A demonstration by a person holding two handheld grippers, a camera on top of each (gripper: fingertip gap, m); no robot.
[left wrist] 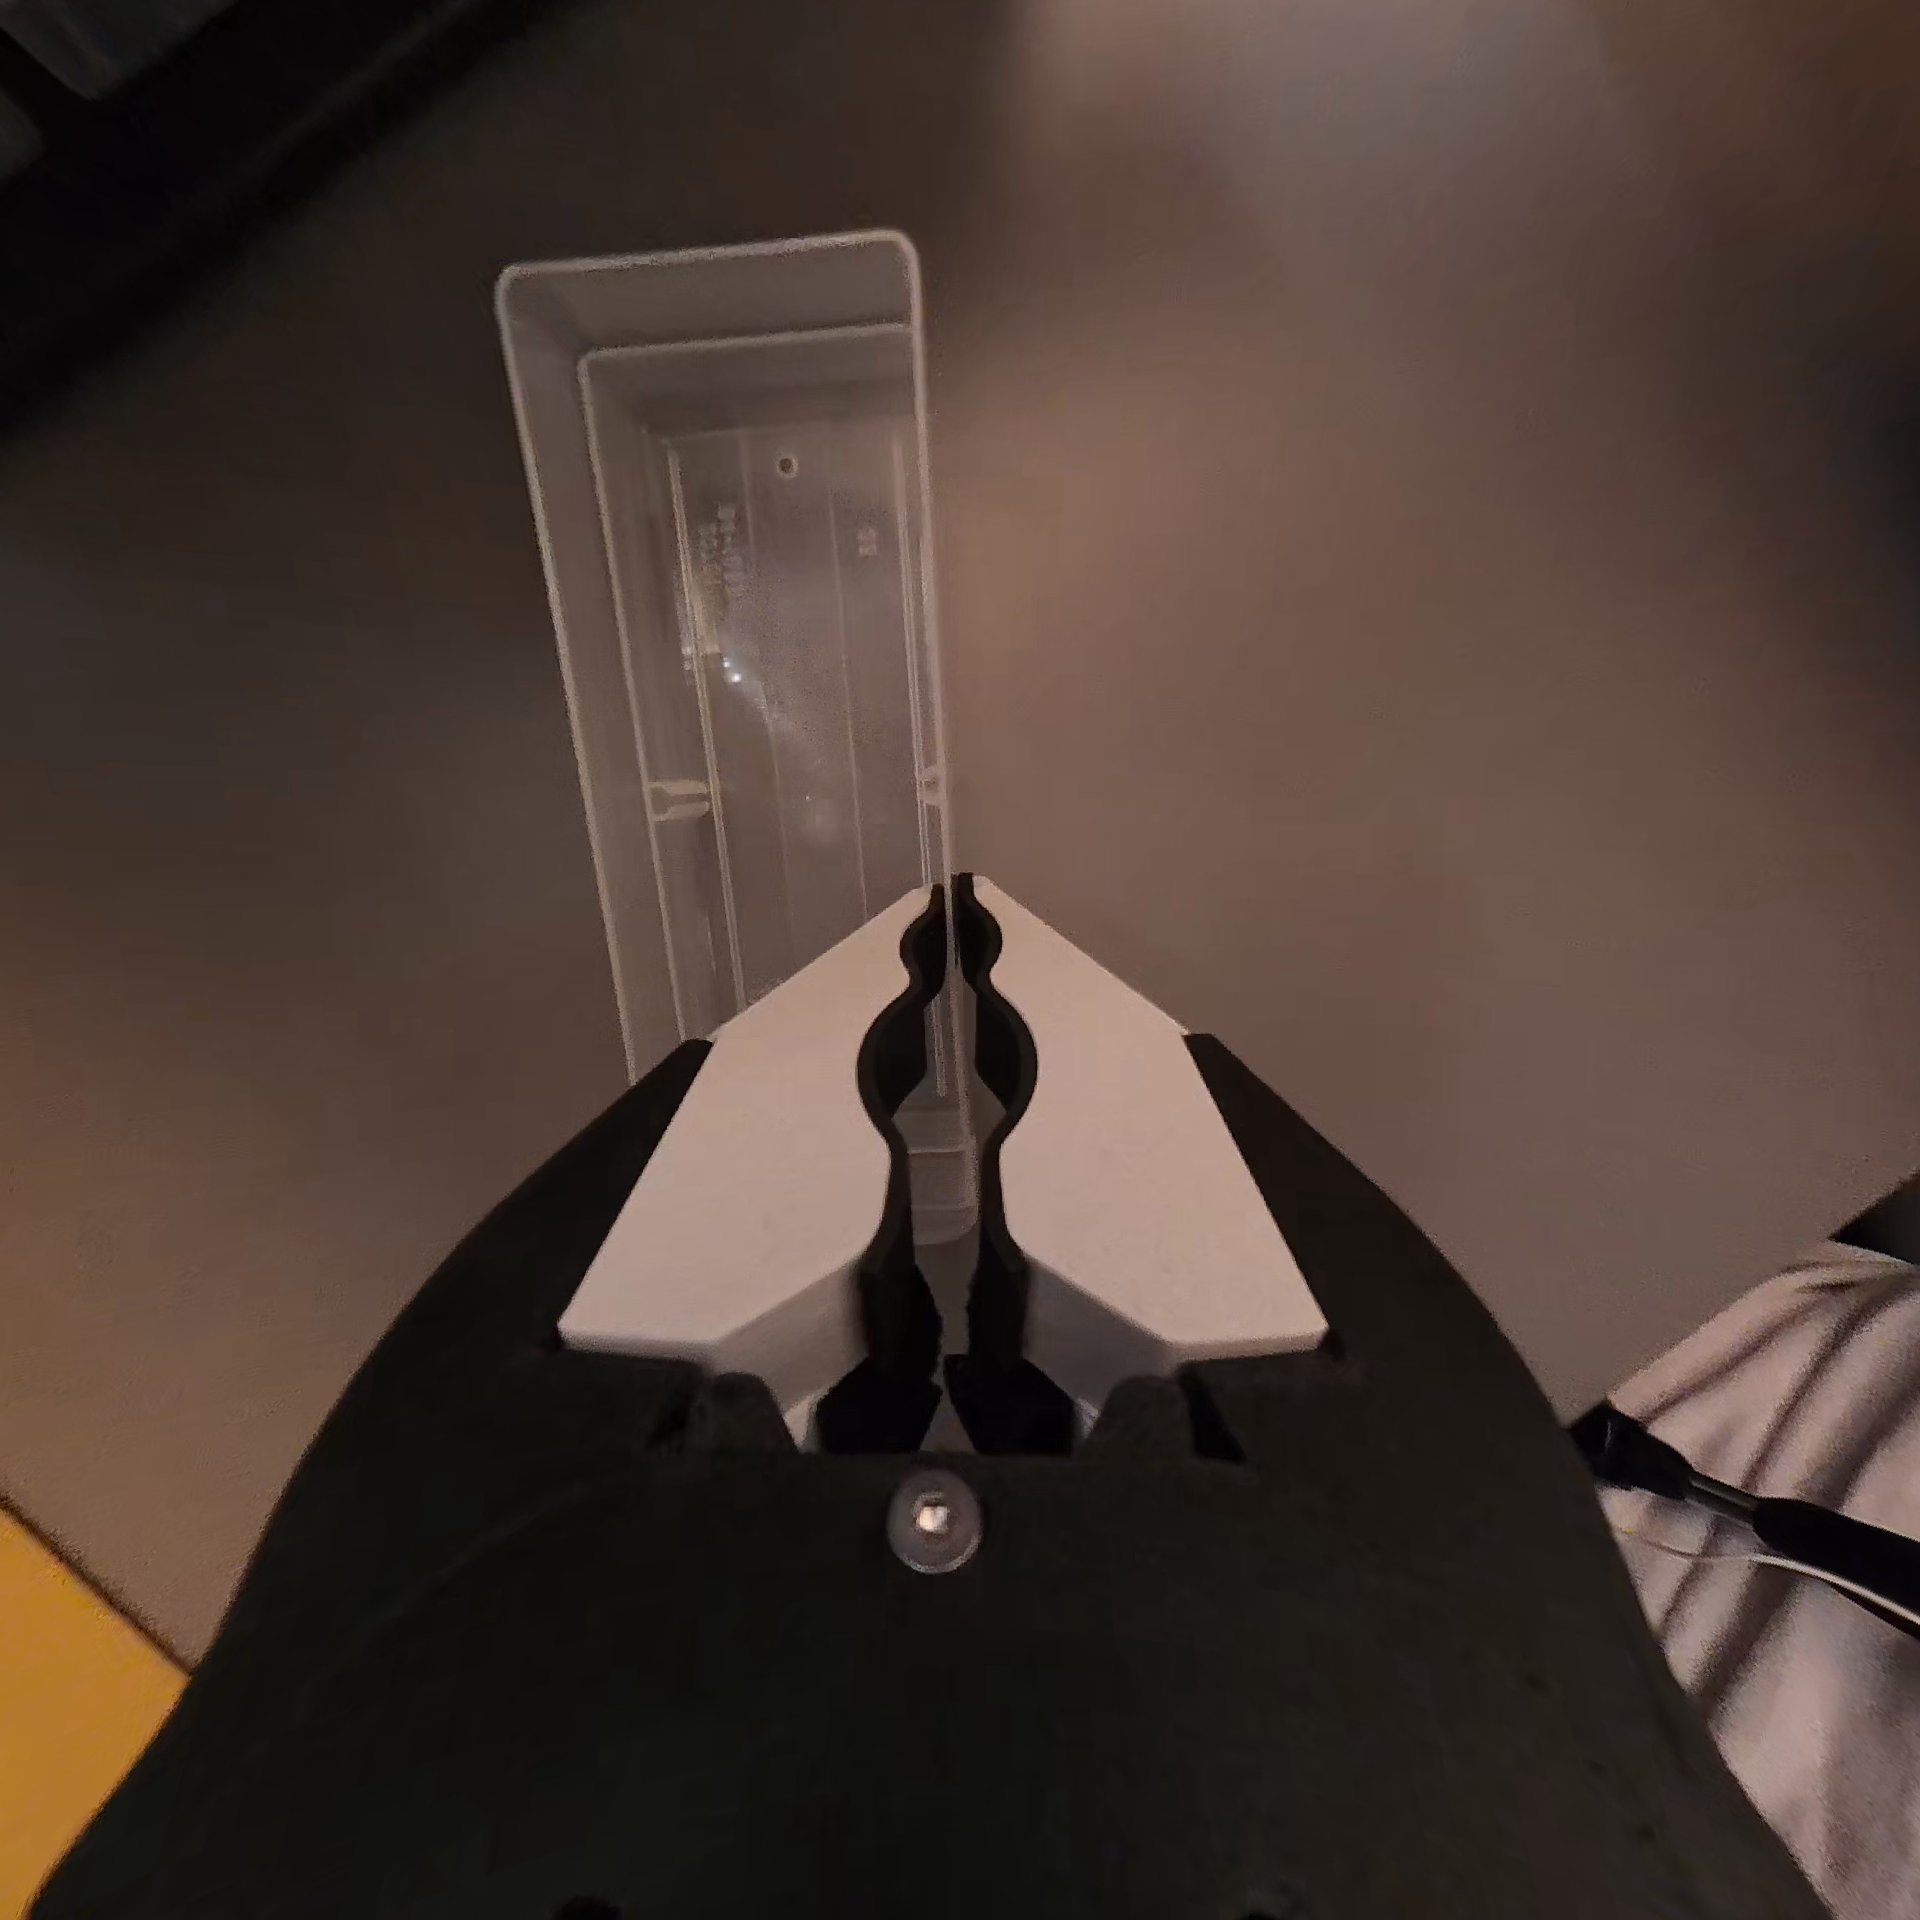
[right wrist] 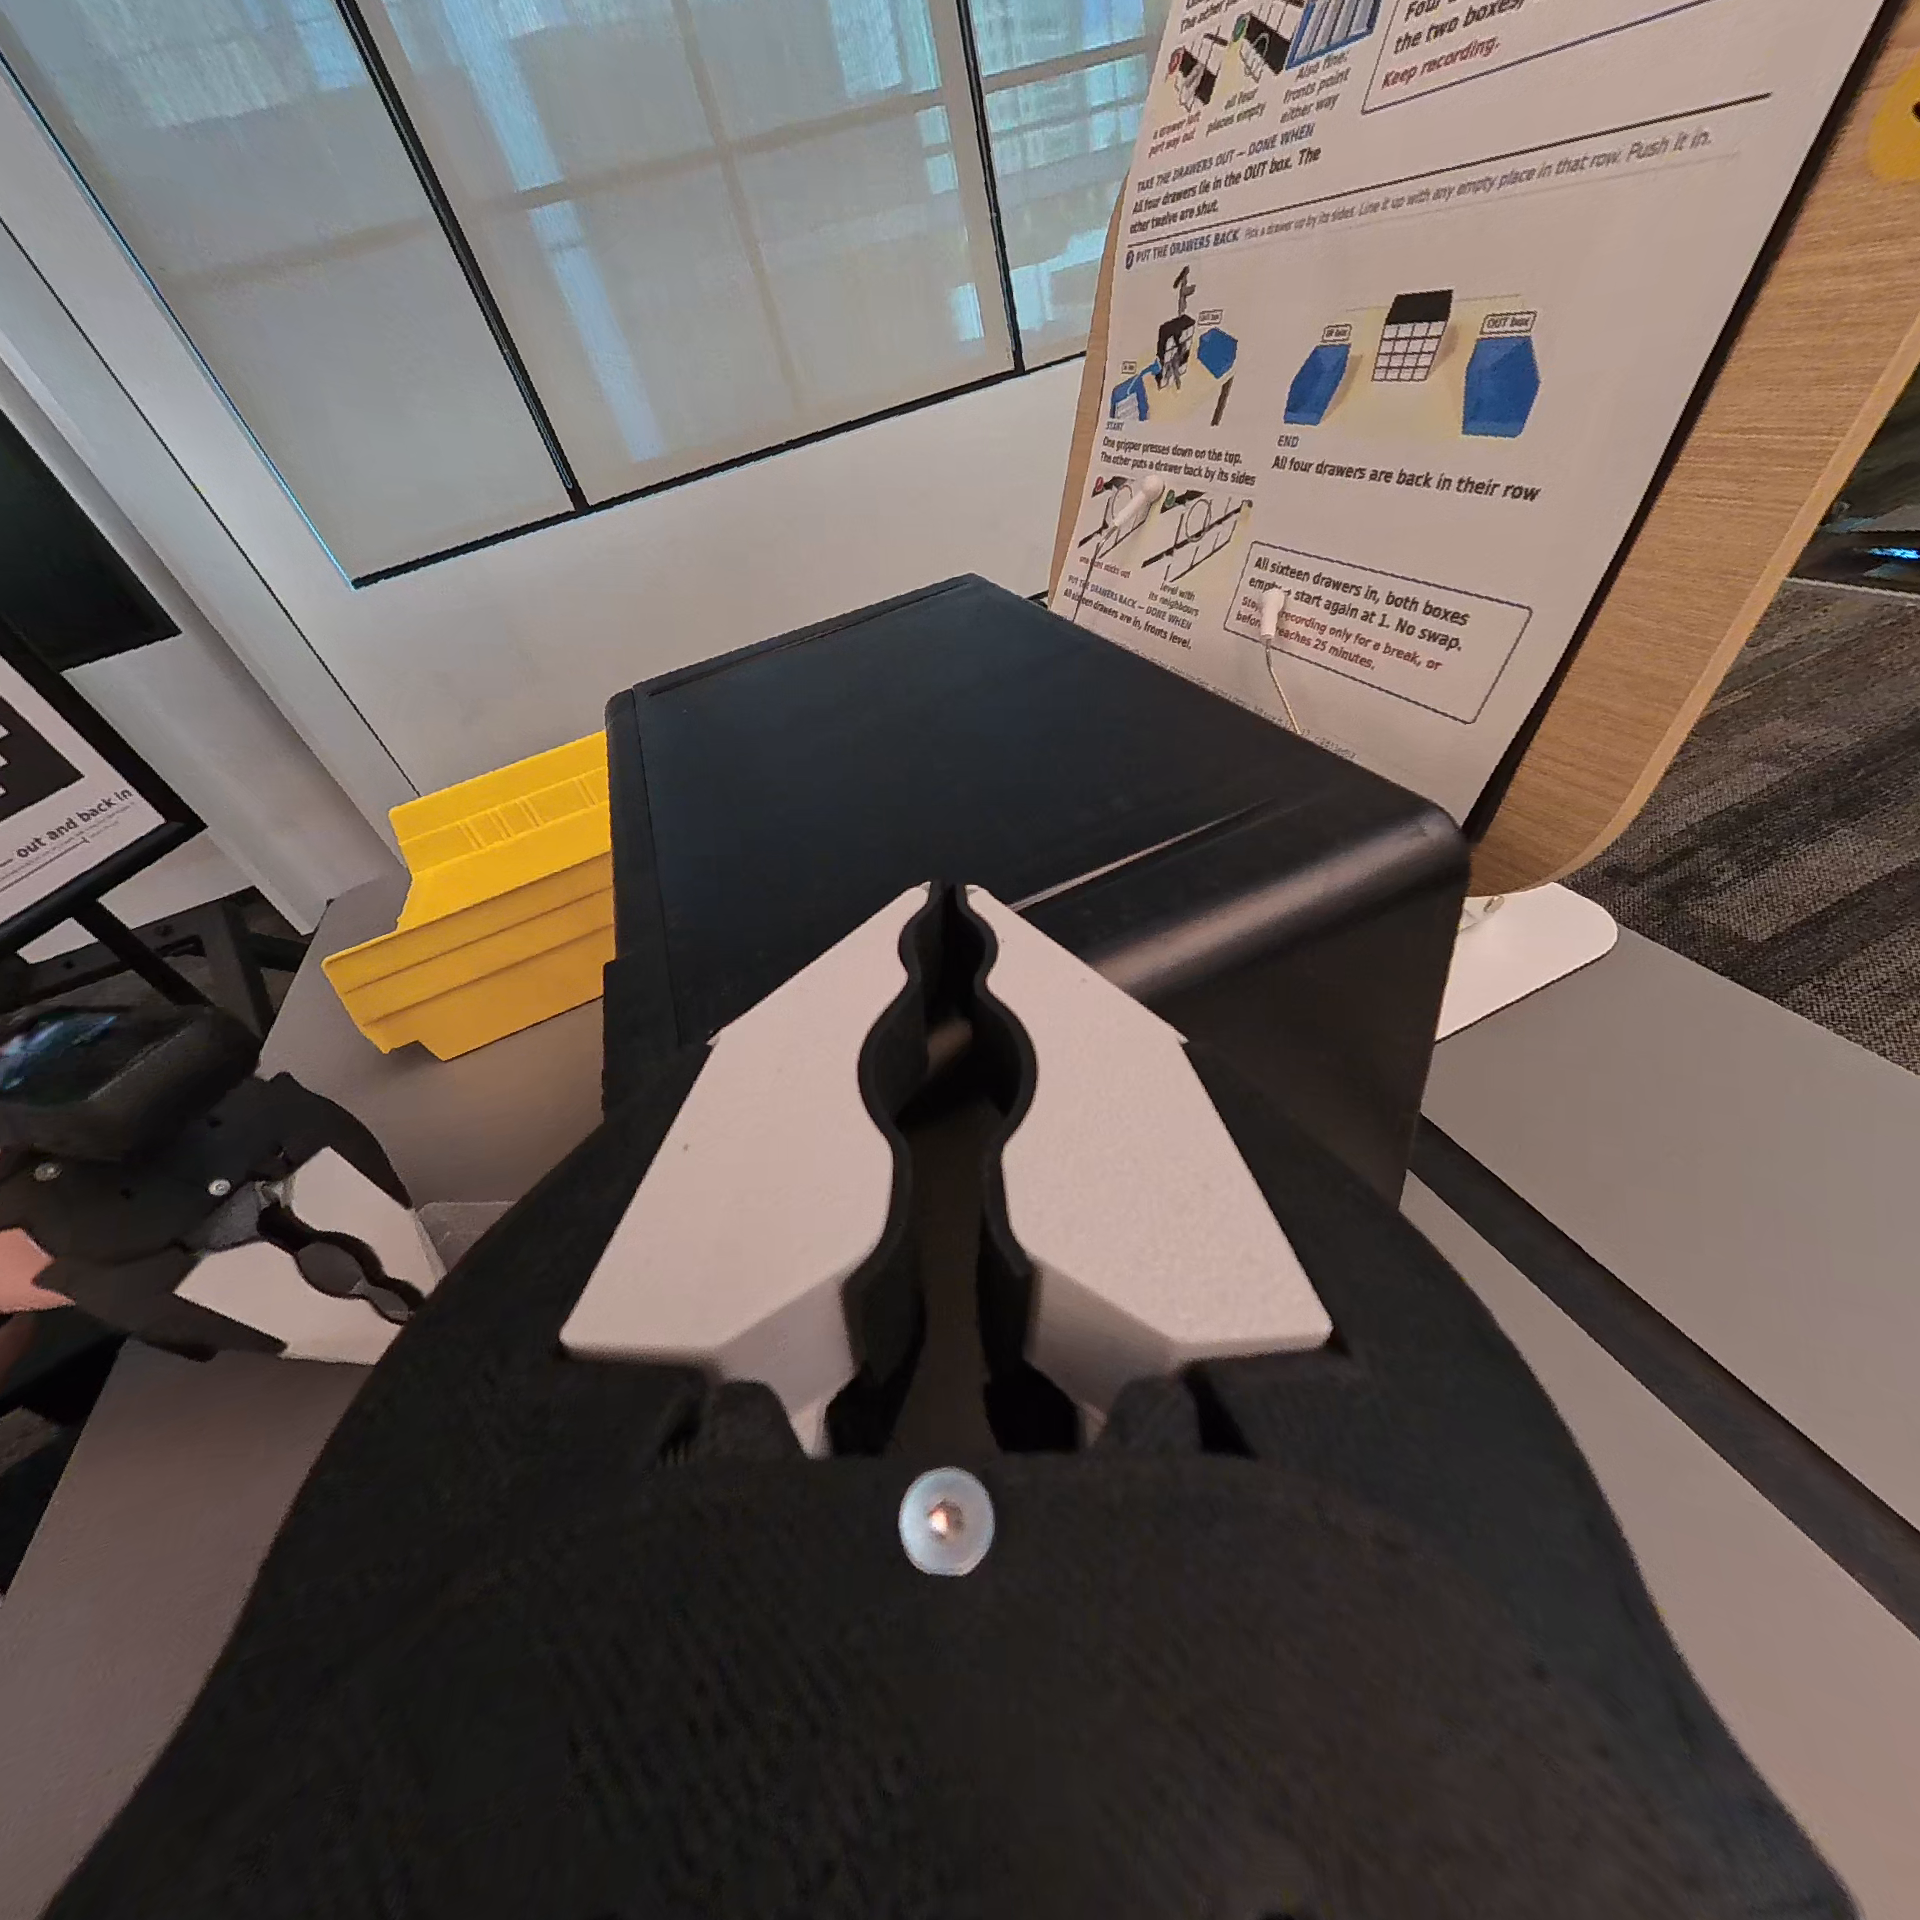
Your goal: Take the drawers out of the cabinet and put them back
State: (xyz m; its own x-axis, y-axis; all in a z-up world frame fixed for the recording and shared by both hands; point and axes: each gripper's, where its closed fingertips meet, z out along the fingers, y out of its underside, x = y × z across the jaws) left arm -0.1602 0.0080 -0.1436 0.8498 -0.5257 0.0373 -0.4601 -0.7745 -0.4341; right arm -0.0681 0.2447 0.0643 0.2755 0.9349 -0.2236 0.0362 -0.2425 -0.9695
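1. Left wrist view: nearest the camera is the black body of the left gripper (left wrist: 953, 894), with its white fingers (left wrist: 831, 1039) drawn together into a narrow wedge.
2. The black wavy pads pinch the thin right-hand wall of a clear plastic drawer (left wrist: 727, 582), so the fingers are clamped on that wall.
3. The drawer stretches away from the fingertips, open side facing the camera, and nothing shows inside it.
4. Behind the drawer lies a plain grey-brown table (left wrist: 1455, 623), soft and out of focus.
5. A yellow patch (left wrist: 62, 1662) sits at the lower left corner, and pale cloth (left wrist: 1787, 1455) with a black cable over it shows at the lower right.
6. Right wrist view: closest is the black body of the right gripper (right wrist: 953, 899), its white fingers (right wrist: 1122, 1091) nearly together with only a slim gap, gripping nothing.
7. Its tips rest at the near top edge of the black cabinet (right wrist: 987, 748), which stands on a grey table (right wrist: 1662, 1195).
8. A yellow bin (right wrist: 488, 904) stands just beside the cabinet on its left.
9. The left gripper (right wrist: 395, 1294) appears low at the left edge, above the table.
10. Behind the cabinet leans a printed instruction board (right wrist: 1403, 416) on a wooden panel (right wrist: 1714, 520).
11. A large window (right wrist: 520, 260) with dark frames fills the back wall, and grey carpet (right wrist: 1766, 779) shows at the right.
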